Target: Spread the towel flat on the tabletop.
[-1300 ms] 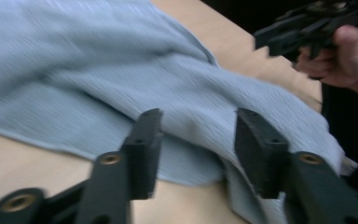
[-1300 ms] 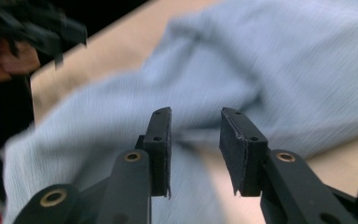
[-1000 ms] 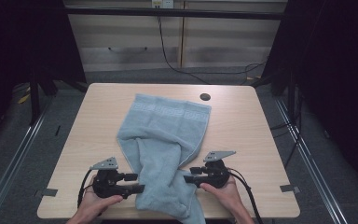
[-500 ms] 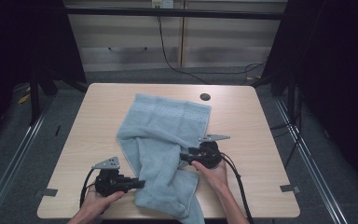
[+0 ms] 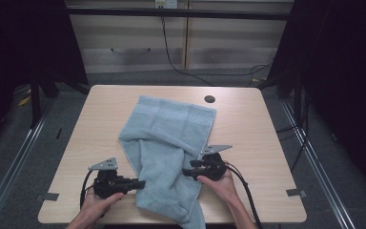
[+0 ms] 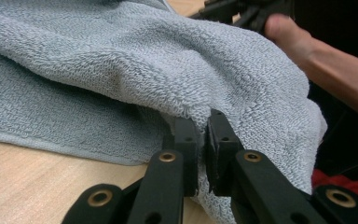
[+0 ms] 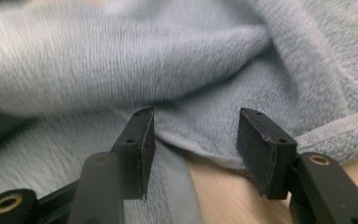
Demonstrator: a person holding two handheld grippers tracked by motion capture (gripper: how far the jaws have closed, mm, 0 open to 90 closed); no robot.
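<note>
the crumpled towel (image 5: 169,157) covers the middle of the desk (image 5: 109,109) and hangs over its near edge. left and right of the towel the bare wood lies open. beyond the towel, only a small dark grommet (image 5: 209,99) sits by the far edge.

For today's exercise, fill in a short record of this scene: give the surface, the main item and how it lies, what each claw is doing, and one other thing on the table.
surface: light wooden table
main item: light blue towel, crumpled, its near end hanging over the table's front edge
left claw: shut on the towel's edge, fabric pinched between its jaws
right claw: open at the towel's right edge, jaws just been opening, nothing pinched
other thing: dark round hole in the tabletop beyond the towel's far corner
</note>
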